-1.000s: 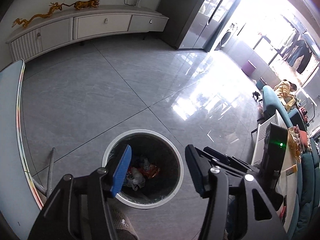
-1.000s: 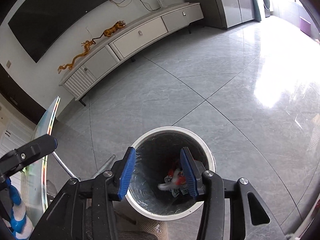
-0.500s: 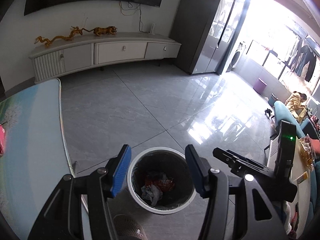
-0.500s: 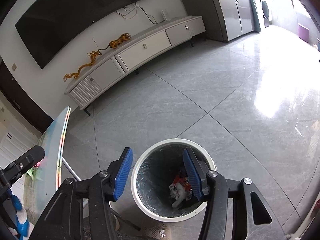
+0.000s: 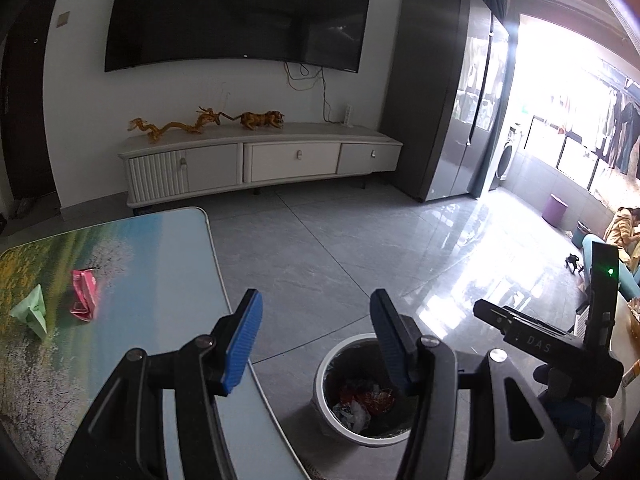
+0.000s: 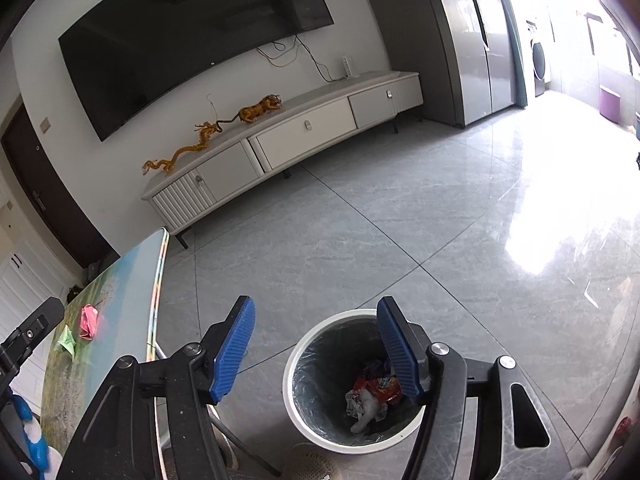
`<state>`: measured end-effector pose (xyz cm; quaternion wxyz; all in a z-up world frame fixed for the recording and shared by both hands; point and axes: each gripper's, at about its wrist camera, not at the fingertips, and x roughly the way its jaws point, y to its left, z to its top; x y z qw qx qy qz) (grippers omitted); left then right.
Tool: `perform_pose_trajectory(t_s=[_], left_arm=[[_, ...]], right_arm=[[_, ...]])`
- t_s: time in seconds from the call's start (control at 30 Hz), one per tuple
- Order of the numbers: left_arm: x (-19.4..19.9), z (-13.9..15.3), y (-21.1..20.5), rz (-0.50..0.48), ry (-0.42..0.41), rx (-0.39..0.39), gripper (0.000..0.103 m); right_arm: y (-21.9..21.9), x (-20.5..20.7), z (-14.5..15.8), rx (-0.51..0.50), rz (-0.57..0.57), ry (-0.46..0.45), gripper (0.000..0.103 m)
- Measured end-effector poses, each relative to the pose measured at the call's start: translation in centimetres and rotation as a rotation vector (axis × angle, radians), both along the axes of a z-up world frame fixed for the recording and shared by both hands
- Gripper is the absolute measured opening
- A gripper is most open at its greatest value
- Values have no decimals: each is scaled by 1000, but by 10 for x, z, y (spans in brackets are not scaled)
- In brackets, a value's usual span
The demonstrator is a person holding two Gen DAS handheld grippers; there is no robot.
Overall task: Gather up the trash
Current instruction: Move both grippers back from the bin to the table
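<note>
A round white trash bin (image 5: pixel 326 408) with a dark liner stands on the floor beside the table; crumpled wrappers (image 6: pixel 372 398) lie inside it. It also shows in the right wrist view (image 6: pixel 290 384). A pink wrapper (image 5: pixel 85 295) and a folded green paper (image 5: pixel 31 311) lie on the table (image 5: pixel 160 264); both show in the right wrist view, pink (image 6: pixel 89 321) and green (image 6: pixel 67 342). My left gripper (image 5: pixel 316 340) is open and empty, raised above the table edge and bin. My right gripper (image 6: pixel 316 346) is open and empty above the bin.
A white TV cabinet (image 5: pixel 260 160) with golden figurines stands at the far wall under a large TV (image 5: pixel 236 12). A grey fridge (image 5: pixel 444 92) stands to its right. A sofa and a person (image 5: pixel 624 228) are at far right.
Both grippers have risen and tilted up from the bin; the left view has swung left, bringing the table with the pink wrapper and green paper into sight. Both stay open.
</note>
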<state>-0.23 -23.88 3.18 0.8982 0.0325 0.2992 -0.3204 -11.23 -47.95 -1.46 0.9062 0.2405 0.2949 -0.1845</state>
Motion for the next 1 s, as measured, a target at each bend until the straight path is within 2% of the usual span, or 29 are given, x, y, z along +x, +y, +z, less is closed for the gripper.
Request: perform_pose_trajectory(t_s=[0.2,0.47,0.6,1.0], left_arm=[[-1,12,36,73,-40,3,54],[2,20,86,176,-42,-4,54],[4,20,119,259,-42,-13,63],[12,14,212,430,-33,-28,63]], right_arm=[[20,-1,19,-51,16,-35,61],[50,2,44,-102,65,-73,61],[67,3,54,-125,95,-85,62],[115,20,76,-178,194,-114,64]])
